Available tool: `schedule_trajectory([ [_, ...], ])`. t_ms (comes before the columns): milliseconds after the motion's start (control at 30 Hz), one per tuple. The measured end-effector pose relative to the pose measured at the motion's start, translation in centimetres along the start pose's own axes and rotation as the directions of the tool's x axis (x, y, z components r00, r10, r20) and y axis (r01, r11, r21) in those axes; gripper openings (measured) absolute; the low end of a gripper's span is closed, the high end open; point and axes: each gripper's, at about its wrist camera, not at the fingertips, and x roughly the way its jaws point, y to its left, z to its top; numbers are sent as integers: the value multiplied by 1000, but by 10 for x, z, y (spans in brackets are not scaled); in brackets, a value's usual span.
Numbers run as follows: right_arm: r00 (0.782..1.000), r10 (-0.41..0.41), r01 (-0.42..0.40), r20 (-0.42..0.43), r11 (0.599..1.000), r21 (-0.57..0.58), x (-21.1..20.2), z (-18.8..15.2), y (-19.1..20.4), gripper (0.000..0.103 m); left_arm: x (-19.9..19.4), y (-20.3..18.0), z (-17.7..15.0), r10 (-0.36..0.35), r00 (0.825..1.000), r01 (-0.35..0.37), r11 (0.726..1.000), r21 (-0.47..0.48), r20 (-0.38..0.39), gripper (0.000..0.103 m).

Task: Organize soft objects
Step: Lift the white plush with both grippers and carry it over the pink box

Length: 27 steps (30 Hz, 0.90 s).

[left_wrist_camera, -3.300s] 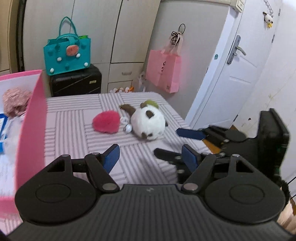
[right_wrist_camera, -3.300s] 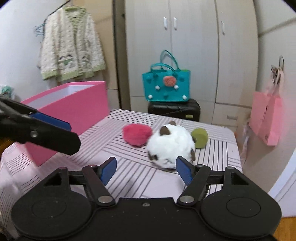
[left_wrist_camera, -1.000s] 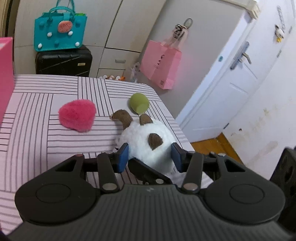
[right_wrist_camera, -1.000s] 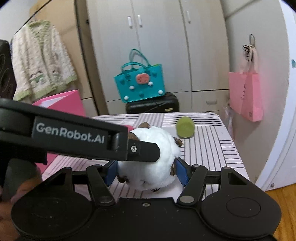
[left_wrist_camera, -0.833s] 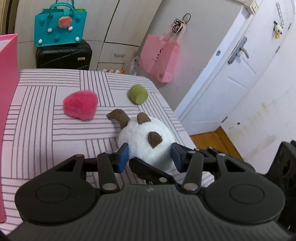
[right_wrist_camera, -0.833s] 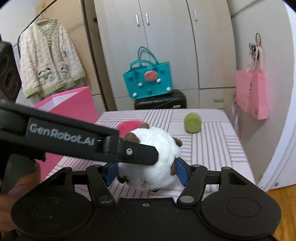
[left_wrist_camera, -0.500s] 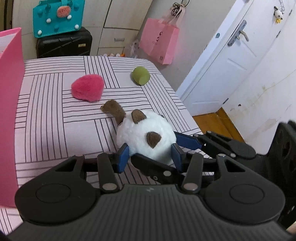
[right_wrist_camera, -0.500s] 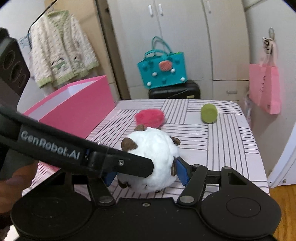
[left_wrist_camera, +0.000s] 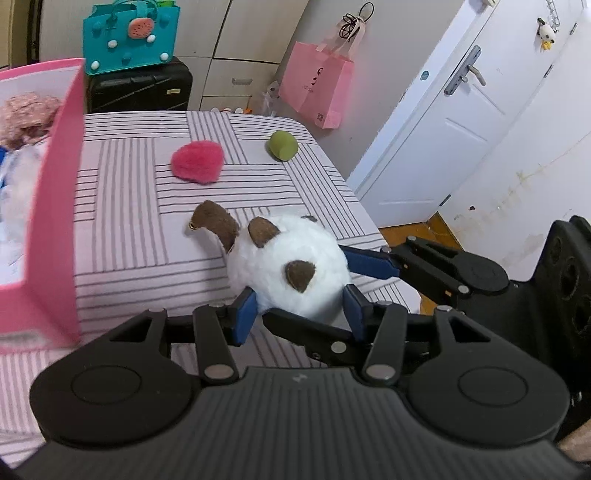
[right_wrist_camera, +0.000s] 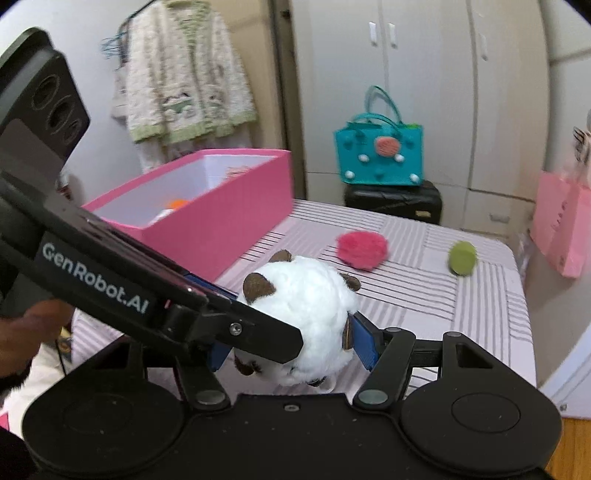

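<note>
A round white plush toy [left_wrist_camera: 291,269] with brown ears and tail is held above the striped table [left_wrist_camera: 122,206]. My left gripper [left_wrist_camera: 299,312] is shut on its near side, and my right gripper [right_wrist_camera: 291,349] is shut on it from the other side. It also shows in the right wrist view [right_wrist_camera: 306,306]. A pink fluffy heart [left_wrist_camera: 197,166] and a green soft ball [left_wrist_camera: 282,145] lie farther back on the table; they also show in the right wrist view, the heart [right_wrist_camera: 362,249] and the ball [right_wrist_camera: 461,257]. An open pink box [right_wrist_camera: 207,206] stands at the left.
The pink box [left_wrist_camera: 62,206] holds several soft items. Beyond the table are a teal bag [left_wrist_camera: 131,35] on a black case, a pink bag [left_wrist_camera: 317,90], wardrobes and a white door [left_wrist_camera: 461,114]. The table's right edge drops to the floor.
Both grippers have lifted the white plush off the table and carried it back and left, toward the pink box. The heart and ball stay in place.
</note>
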Motion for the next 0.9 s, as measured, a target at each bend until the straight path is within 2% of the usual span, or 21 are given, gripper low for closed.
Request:
schedule_trajectory([
  [333,993,122,-121,0,988,-91,-13,16,49,71,-60,11,-12,54,998,-54,998,-20,-33,49],
  [400,987,162,-163,-18,984,-69,-12,21,56,71,-73,15,-19,63,998,-64,997,-34,-15,51],
  [533,977,207,-211,-48,973,-100,-11,31,71,71,-89,25,-23,69,997,-71,994,-82,-24,51],
  [633,972,225,-232,-66,963,-135,-11,39,81,71,-100,26,-24,97,995,-98,992,-83,-20,51],
  [767,968,244,-251,-60,950,-186,-14,51,92,71,-119,28,-24,116,993,-113,990,-84,28,51],
  [900,972,237,-228,7,944,-239,-19,63,102,71,-138,31,-21,124,987,-116,991,-70,107,51],
])
